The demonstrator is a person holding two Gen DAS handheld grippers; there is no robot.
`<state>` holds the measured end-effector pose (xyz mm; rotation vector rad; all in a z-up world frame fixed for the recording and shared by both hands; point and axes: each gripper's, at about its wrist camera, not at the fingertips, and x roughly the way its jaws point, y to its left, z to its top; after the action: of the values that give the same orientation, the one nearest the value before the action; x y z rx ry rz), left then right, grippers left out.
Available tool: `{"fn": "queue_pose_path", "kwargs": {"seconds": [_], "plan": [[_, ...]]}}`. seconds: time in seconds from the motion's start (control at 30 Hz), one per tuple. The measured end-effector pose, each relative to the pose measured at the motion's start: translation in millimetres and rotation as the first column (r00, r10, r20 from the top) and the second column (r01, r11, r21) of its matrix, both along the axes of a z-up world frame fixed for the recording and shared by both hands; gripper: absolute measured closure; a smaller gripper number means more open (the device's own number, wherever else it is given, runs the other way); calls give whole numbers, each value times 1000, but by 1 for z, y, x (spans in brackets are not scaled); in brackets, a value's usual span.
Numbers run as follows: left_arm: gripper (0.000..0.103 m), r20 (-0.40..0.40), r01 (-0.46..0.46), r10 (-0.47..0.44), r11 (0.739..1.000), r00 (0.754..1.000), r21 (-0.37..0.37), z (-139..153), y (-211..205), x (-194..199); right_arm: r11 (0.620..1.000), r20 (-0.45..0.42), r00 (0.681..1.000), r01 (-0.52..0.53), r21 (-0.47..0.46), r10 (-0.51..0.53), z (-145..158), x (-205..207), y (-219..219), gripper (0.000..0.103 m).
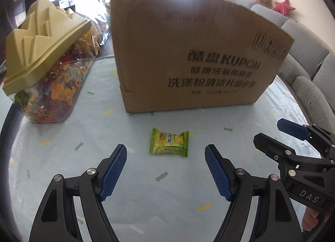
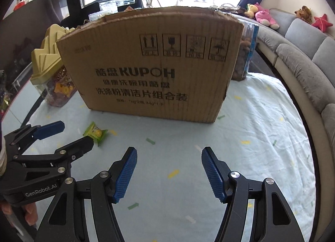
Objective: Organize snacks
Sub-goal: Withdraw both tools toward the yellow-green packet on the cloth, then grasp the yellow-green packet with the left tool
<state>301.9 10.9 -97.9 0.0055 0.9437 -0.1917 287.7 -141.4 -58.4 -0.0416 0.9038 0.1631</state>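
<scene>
A green wrapped snack [image 1: 169, 145] lies on the pale blue tablecloth in front of a brown cardboard box [image 1: 194, 58]. My left gripper [image 1: 166, 154] is open, its jaws either side of the snack and just short of it, nothing held. In the right wrist view the snack [image 2: 95, 133] lies at the left, partly behind the left gripper [image 2: 71, 135]. My right gripper [image 2: 169, 156] is open and empty over bare cloth, facing the box [image 2: 152, 70]. It also shows at the right edge of the left wrist view [image 1: 272, 131].
A clear jar of colourful candies with a tan lid [image 1: 46, 66] stands left of the box. A blue-edged container of brown snacks [image 2: 245, 53] stands behind the box's right corner. A grey sofa [image 2: 303, 58] curves round the table's right side.
</scene>
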Motion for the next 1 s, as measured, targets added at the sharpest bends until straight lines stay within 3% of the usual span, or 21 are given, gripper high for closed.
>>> {"fn": "queue_pose_path", "kwargs": {"seconds": [0.33, 0.57, 1.0], "plan": [[40, -16, -11, 12, 999, 1000, 43, -18, -10, 21, 1000, -31, 999, 29, 8, -29, -16, 6, -6, 38], [68, -2, -20, 20, 999, 1000, 42, -17, -10, 25, 999, -37, 999, 33, 17, -32, -17, 7, -6, 38], [73, 28, -25, 25, 999, 999, 19, 4, -9, 5, 999, -16, 999, 31, 28, -31, -2, 4, -5, 38]]}}
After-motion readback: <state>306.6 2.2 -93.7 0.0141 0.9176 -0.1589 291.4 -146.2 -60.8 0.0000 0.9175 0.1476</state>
